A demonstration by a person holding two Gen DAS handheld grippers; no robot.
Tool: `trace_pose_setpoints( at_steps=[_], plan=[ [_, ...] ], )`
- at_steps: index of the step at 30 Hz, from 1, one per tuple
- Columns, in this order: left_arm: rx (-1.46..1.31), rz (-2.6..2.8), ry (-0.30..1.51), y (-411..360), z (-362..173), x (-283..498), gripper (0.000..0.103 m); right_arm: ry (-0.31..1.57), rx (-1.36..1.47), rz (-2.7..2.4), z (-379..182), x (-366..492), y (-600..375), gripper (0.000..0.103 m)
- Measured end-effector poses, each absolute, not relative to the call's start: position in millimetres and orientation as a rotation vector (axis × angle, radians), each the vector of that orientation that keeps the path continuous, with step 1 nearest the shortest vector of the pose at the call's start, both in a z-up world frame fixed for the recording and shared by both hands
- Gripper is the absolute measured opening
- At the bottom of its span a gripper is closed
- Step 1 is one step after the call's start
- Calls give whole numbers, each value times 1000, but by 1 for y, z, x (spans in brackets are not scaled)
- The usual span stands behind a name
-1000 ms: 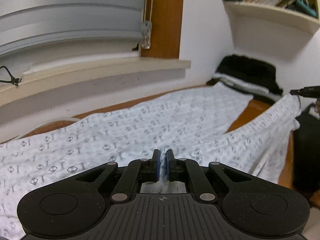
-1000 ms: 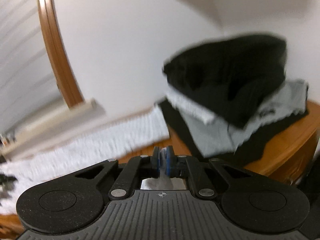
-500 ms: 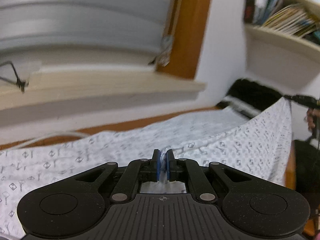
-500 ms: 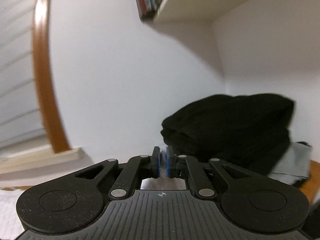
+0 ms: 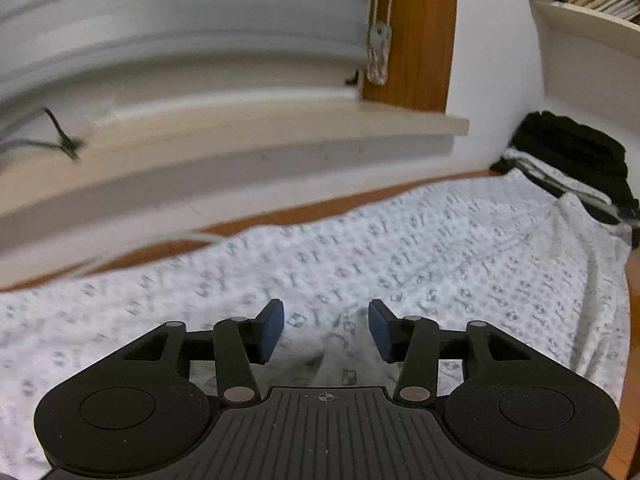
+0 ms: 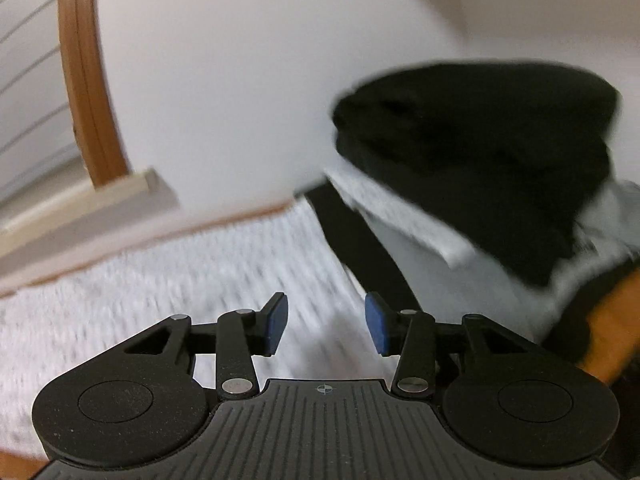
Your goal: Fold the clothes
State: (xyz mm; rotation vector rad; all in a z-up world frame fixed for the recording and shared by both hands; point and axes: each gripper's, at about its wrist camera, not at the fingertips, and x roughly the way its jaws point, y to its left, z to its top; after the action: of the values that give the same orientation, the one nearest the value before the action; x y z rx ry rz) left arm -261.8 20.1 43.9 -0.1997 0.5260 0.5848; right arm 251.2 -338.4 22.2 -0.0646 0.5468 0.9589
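Jaws of the left gripper (image 5: 326, 330) are opening, a raised ridge of the patterned garment (image 5: 400, 264) between the pads but untouched. The right gripper (image 6: 326, 322) is opening too, over the blurred white cloth, gripping nothing. The garment lies spread on the wooden table (image 5: 304, 210); its far edge nears the wall under the windowsill (image 5: 248, 128), its right corner touching the dark clothes pile (image 5: 576, 156).
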Motion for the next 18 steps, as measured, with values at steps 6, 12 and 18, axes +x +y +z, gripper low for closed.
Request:
trace_pose_setpoints(
  at_steps=[6, 12, 18],
  plan=[
    [-108, 542, 480, -27, 59, -261, 70, 595, -6, 939, 4, 236, -367, 44],
    [-44, 433, 483, -79, 56, -259, 48, 617, 15, 932, -3, 232, -367, 44],
    [-13, 364, 524, -120, 45, -269, 16, 629, 13, 920, -8, 230, -356, 25]
  ],
)
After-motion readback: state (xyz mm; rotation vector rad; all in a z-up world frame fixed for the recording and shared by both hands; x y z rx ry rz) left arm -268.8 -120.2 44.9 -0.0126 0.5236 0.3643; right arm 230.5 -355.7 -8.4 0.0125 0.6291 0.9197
